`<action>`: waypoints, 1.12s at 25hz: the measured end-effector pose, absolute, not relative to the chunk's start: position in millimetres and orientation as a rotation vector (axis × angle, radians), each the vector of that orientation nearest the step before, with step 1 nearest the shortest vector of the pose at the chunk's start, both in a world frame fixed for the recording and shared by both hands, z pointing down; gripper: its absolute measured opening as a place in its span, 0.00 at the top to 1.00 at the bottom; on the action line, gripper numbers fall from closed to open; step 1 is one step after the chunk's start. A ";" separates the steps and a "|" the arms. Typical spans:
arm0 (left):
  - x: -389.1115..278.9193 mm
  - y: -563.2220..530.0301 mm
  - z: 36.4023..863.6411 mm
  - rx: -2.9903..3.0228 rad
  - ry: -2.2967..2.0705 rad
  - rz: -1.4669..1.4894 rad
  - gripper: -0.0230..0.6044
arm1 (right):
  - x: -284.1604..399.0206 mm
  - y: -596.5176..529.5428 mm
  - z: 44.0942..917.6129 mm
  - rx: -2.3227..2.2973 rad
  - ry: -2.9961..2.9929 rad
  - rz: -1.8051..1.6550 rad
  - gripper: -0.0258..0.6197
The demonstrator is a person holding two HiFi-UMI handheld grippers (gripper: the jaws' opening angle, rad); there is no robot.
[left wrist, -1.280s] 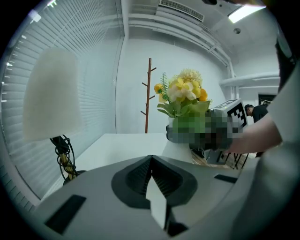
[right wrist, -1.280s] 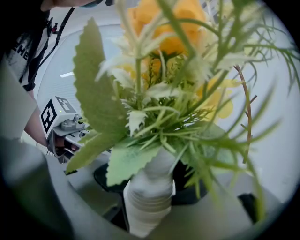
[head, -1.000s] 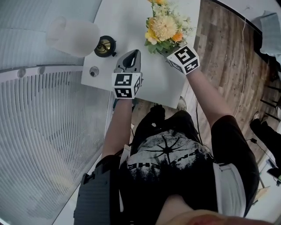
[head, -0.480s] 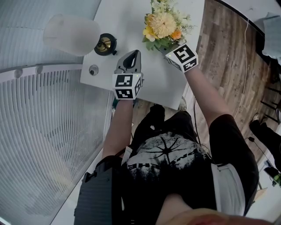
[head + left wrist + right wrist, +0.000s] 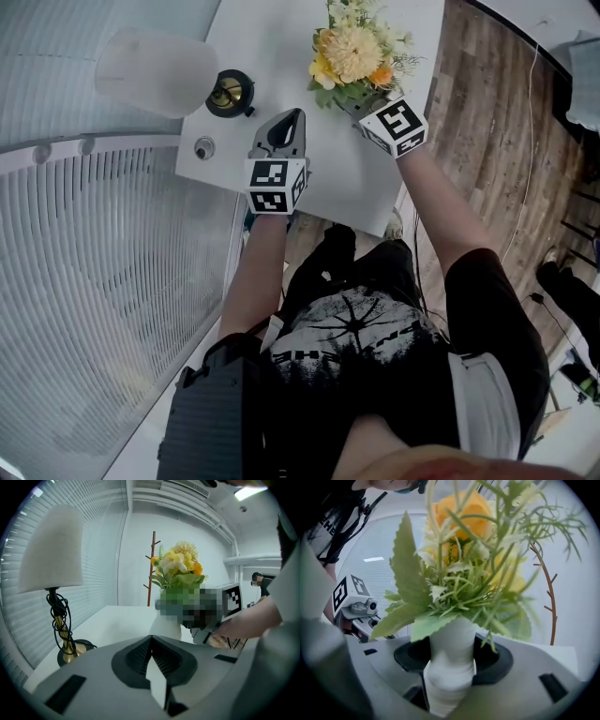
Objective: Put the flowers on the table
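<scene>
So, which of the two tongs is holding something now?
The right tongs: they are closed on the white vase of yellow and orange flowers. The left tongs are shut together with nothing between them.

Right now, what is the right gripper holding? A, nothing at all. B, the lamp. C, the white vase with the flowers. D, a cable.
C: in the right gripper view, the right gripper has its jaws pressed against both sides of the white vase that holds the flowers.
</scene>
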State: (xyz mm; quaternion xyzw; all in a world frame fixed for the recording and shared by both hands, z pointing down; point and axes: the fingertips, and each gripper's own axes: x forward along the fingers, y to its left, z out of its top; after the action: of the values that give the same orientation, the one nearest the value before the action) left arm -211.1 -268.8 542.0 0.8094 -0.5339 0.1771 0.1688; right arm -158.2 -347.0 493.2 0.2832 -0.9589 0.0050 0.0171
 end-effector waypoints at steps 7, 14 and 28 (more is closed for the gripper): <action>-210.0 -269.5 539.6 2.301 -1.517 0.506 0.94 | -160.3 -347.9 498.7 0.866 -2.949 0.058 0.53; -207.3 -267.4 536.7 2.306 -1.519 0.516 0.95 | -148.5 -344.5 504.1 0.903 -2.912 0.103 0.52; -191.3 -255.7 491.4 2.298 -1.643 0.462 0.95 | -79.2 -315.3 481.2 0.933 -2.841 0.128 0.54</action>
State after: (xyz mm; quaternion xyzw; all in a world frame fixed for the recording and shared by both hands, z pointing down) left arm -191.3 -255.7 491.4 0.7951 -0.5683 0.1598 0.1390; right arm -79.2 -315.3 481.2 0.3108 -0.9466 0.0426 0.0745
